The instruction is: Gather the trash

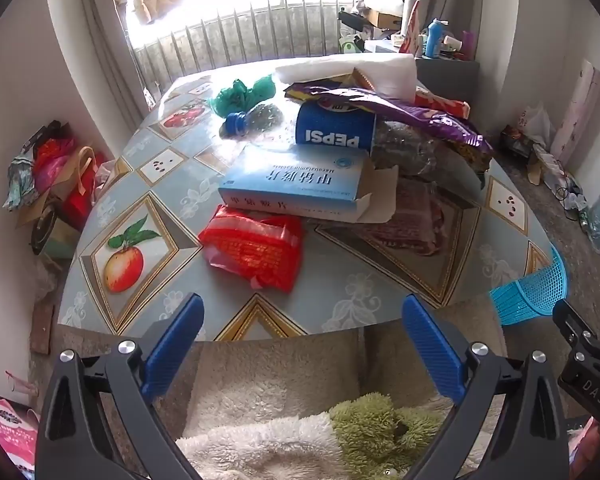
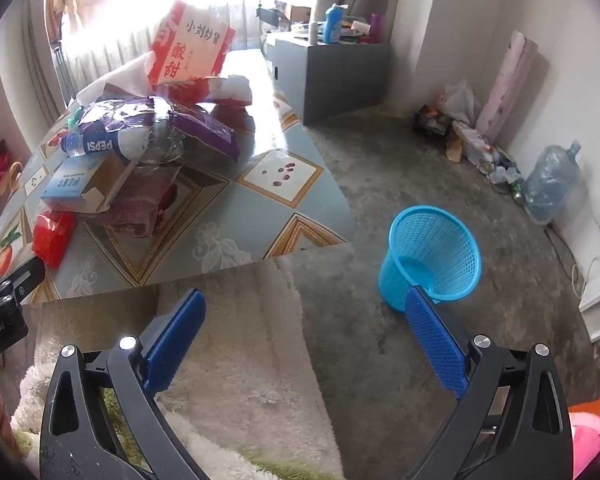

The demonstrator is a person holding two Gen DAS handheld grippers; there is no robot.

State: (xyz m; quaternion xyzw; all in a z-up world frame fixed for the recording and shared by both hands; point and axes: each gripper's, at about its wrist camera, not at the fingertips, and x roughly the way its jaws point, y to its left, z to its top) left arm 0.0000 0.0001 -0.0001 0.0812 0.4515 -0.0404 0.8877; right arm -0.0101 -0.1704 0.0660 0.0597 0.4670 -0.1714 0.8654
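Fluffy white and green fabric (image 1: 300, 432) is lying closest to the lens, under both tools. Left gripper (image 1: 300, 344) is hovering at the near table edge w/ its blue fingers (image 1: 176, 344) spread wide, gripping nothing. Right gripper (image 2: 304, 344) is also standing wide open and empty, hanging over the grey floor beside the table (image 1: 340, 288).

Trash is sitting in one pile on the patterned tablecloth. Red plastic bag (image 1: 256, 248) is lying nearest to the left gripper, just in front of it. Light blue medicine box (image 1: 296, 184) w/ open flap is resting behind the bag, partly on it. Pepsi bottle (image 1: 332, 130) is lying on its side behind the box, and a purple snack wrapper (image 1: 412, 116) is draped over the bottle. Green bag (image 1: 242, 94) is sitting at the far left of the pile.

Blue mesh basket (image 2: 432, 256) is standing upright on the floor, right of the table, apart from it, and just beyond the right gripper's right finger.
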